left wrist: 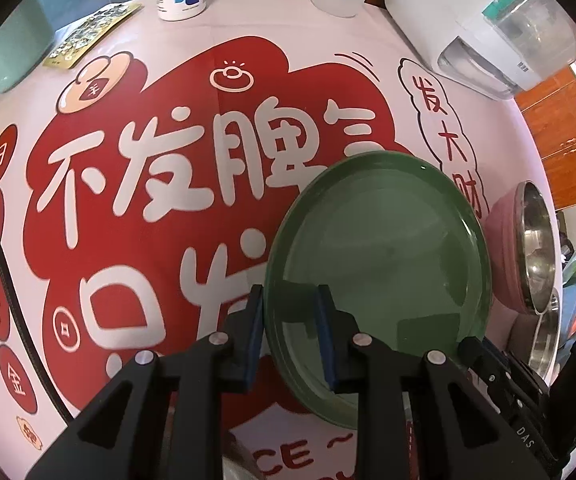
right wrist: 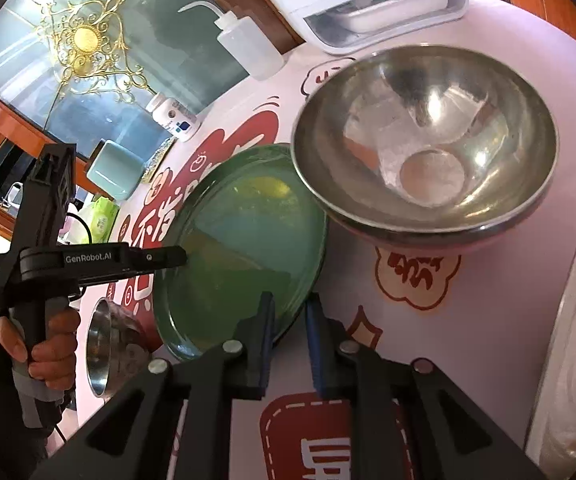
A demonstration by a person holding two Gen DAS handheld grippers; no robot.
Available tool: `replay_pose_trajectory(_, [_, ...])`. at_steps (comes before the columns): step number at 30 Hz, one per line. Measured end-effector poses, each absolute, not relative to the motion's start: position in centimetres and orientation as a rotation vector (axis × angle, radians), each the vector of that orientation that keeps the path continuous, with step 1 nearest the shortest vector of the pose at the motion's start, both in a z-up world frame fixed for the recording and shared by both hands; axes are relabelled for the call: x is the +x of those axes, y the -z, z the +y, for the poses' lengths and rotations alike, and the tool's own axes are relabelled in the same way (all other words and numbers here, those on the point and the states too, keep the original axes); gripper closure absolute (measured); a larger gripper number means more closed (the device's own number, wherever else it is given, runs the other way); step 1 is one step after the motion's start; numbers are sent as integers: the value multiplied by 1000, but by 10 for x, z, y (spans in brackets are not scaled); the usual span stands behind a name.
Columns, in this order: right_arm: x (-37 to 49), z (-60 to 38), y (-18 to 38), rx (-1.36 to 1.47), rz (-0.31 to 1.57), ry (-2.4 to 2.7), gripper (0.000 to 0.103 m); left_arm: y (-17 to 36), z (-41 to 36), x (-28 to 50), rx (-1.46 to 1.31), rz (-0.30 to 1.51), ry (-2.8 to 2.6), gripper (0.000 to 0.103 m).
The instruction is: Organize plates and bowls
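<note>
Left wrist view: my left gripper (left wrist: 290, 322) is nearly closed, pinching the near rim of the empty green plate (left wrist: 380, 280). The printed tablecloth (left wrist: 159, 208) lies bare to its left; a steel bowl (left wrist: 536, 244) sits at its right edge.

Right wrist view: my right gripper (right wrist: 290, 344) clamps the plate's opposite rim, jaws narrow. The empty steel bowl overlaps the plate's far edge.
</note>
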State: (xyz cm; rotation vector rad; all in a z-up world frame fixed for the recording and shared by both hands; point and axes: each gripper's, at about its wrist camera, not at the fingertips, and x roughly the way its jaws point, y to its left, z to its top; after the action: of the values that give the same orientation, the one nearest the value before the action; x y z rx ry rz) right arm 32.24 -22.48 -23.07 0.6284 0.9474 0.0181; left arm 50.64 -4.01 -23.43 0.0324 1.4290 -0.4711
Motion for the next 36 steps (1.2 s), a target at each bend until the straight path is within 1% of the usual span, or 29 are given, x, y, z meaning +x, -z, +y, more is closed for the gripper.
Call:
replay_pose_trajectory(16, [299,-211,190,550,918,-56,89,174,-8,471,-37,1364,483,80])
replay_pose_trajectory(36, [230,-191,139,500,884,-80,89,110,21,380,-50,1280,500,80])
